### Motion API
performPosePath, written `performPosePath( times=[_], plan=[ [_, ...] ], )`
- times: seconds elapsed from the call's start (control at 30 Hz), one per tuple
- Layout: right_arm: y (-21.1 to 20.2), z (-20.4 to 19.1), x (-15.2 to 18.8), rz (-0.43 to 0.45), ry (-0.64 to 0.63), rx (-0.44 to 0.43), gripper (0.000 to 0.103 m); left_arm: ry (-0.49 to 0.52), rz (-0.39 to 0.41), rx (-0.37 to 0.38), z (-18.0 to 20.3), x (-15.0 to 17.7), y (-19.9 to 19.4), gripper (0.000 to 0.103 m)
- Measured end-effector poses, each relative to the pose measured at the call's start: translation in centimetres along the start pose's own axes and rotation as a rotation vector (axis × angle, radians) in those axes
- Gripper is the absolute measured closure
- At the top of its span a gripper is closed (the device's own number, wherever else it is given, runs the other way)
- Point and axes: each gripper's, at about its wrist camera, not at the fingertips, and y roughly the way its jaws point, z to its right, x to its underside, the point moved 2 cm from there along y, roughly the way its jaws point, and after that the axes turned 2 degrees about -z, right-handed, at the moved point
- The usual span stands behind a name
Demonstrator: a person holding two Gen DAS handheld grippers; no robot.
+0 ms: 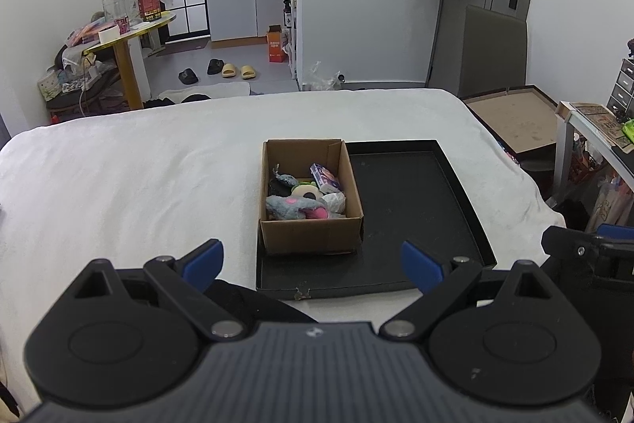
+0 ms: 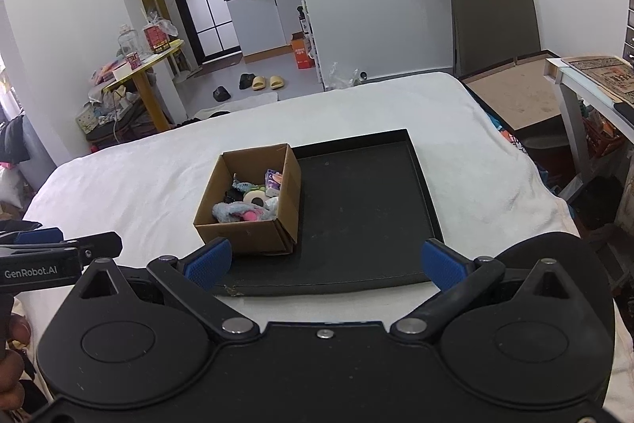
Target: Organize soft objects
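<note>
White bed [image 1: 119, 185] | left hand-held gripper [image 1: 313, 266] wide open, empty | right hand-held gripper [image 2: 325, 262] wide open, empty

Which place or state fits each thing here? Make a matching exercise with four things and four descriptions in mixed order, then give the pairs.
Things:
1. cardboard box
2. black tray
3. grey and pink plush toy
4. left hand-held gripper

Descriptions:
A. lies on the white bed cover
B. open, holding nothing
C. stands in the tray's left part
D. lies inside the box, at its near end

Pairs: 1-C, 2-A, 3-D, 4-B
</note>
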Motion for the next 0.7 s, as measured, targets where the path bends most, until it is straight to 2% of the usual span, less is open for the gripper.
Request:
performPosePath(
  times=[0.7],
  plan=[
    [-0.15,-0.4,-0.33,0.002,-0.018,-0.008,0.0,-0.011,-0.004,0.016,-0.03,0.01,0.03,0.007]
  ],
)
